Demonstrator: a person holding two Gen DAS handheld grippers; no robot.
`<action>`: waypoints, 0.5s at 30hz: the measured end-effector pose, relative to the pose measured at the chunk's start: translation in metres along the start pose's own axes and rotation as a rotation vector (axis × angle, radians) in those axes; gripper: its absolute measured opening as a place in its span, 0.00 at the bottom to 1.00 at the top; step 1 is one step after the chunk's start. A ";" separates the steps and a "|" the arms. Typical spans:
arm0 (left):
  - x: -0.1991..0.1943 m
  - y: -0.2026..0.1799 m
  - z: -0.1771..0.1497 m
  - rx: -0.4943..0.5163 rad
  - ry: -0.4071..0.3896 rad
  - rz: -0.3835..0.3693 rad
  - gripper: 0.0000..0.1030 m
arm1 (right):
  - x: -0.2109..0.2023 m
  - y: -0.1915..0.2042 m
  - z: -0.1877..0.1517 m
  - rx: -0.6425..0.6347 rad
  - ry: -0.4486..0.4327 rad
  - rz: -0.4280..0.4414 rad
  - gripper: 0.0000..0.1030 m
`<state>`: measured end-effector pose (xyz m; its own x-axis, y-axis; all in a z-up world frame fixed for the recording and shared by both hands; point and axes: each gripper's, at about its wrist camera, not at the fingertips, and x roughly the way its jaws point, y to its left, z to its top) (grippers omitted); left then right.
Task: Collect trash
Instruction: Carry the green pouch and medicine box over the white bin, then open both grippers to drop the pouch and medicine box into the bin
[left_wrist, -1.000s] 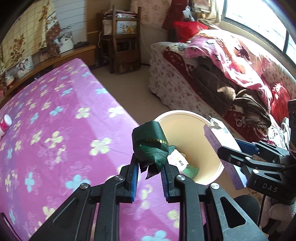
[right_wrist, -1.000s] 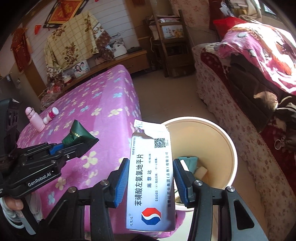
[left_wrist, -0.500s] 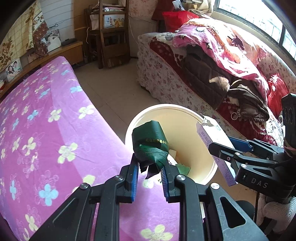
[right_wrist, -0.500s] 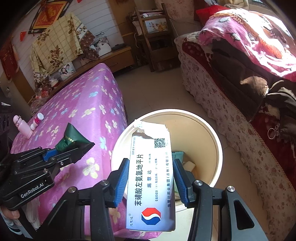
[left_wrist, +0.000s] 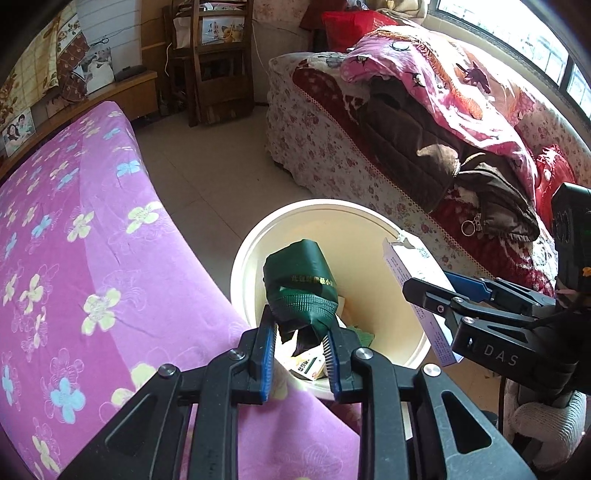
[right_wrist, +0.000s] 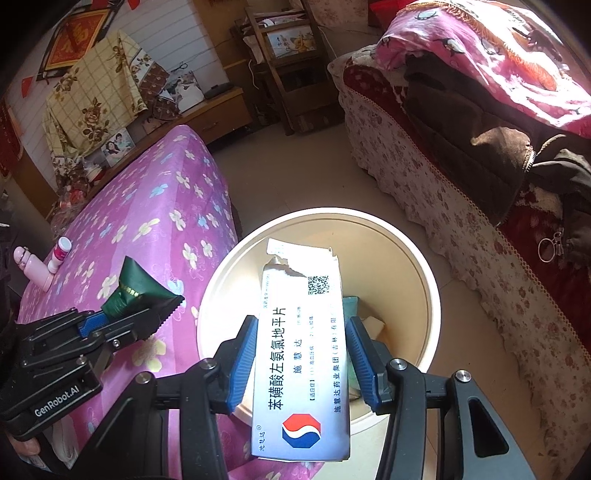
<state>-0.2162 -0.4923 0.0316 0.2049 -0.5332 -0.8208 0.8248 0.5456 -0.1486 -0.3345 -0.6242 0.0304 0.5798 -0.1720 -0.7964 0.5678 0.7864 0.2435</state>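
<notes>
Cream plastic, round and open-topped, the waste bin (left_wrist: 255, 254) stands on the tiled floor between the bed with its purple flowered cover (left_wrist: 74, 240) and the floral sofa (left_wrist: 332, 147), with a few scraps already at its bottom. My left gripper (left_wrist: 300, 350) has the crumpled dark green foil sachet (left_wrist: 301, 284) between its blue pads; the jaws are narrow and just opening, and the sachet's pinched tail sits in the gap, so I judge the release has begun. It hangs over the near side of the bin's mouth, close to the rim by the bed. My right gripper (right_wrist: 301, 354) carries the torn white medicine carton (right_wrist: 301, 354) with its red and blue emblem, upright, its open end toward the bin; those jaws are also opening, and the pads look to be coming away from the carton's sides.

To do this drop well I would keep both tools pointed steeply down and let each piece fall inside the rim. The sachet is the risk: it is light and sits near the bed-side edge, so I would nudge it further toward the middle. The tall carton overhangs the near rim, so it could catch the edge and tip out; better to lean it forward.
</notes>
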 end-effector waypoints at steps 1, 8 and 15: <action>0.001 0.000 0.000 -0.002 0.000 -0.005 0.28 | 0.001 -0.001 0.001 0.007 0.000 -0.004 0.51; 0.003 0.004 0.001 -0.025 -0.016 -0.018 0.62 | 0.010 -0.012 0.002 0.064 0.016 0.006 0.62; 0.000 0.008 -0.001 -0.030 -0.027 -0.018 0.66 | 0.008 -0.008 -0.003 0.059 0.020 0.011 0.62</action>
<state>-0.2096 -0.4874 0.0296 0.2043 -0.5599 -0.8030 0.8124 0.5547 -0.1800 -0.3360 -0.6299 0.0210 0.5752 -0.1511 -0.8039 0.5952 0.7514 0.2846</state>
